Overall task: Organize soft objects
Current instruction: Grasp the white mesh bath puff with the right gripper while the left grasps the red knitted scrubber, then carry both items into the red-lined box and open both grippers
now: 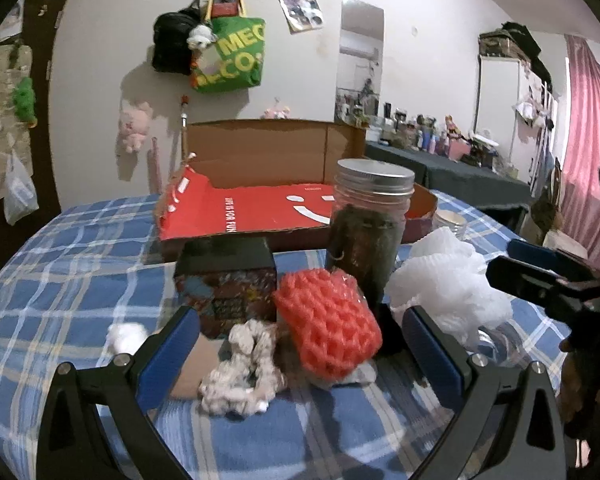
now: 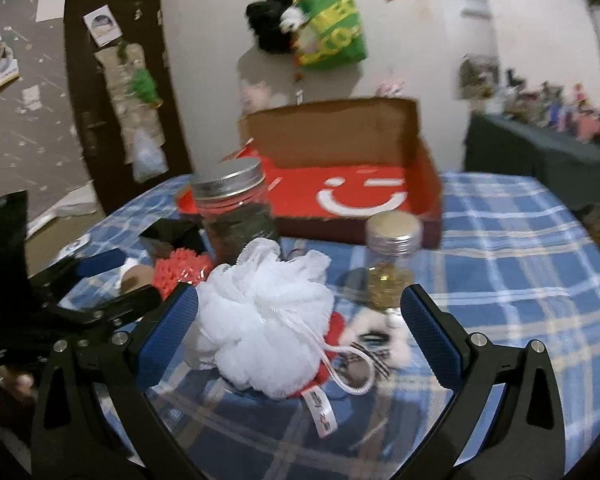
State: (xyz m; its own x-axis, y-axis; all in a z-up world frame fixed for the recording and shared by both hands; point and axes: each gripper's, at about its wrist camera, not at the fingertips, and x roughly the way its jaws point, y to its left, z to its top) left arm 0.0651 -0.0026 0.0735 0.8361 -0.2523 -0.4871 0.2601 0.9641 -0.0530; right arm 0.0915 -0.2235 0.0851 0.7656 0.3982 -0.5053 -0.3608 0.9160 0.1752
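Note:
My left gripper (image 1: 300, 334) is open low over the checked cloth, its blue pads either side of an orange foam net (image 1: 329, 326) and a grey-white scrunchie (image 1: 242, 372). A white mesh bath pouf (image 1: 447, 284) lies to the right, just beyond the left gripper's right pad. In the right wrist view my right gripper (image 2: 300, 320) is open around that pouf (image 2: 264, 316), which rests on the cloth with its cord loop trailing forward. A red plush piece (image 2: 335, 326) and a black-and-white soft item (image 2: 373, 340) lie behind the pouf. The open red cardboard box (image 1: 256, 212) stands at the back.
A tall jar with a metal lid (image 1: 369, 224) and a dark patterned box (image 1: 228, 276) stand behind the soft items. A small jar of gold bits (image 2: 391, 264) sits near the right gripper's right finger. A white cotton ball (image 1: 126, 338) lies at left. The blue checked cloth (image 2: 519, 240) covers the table.

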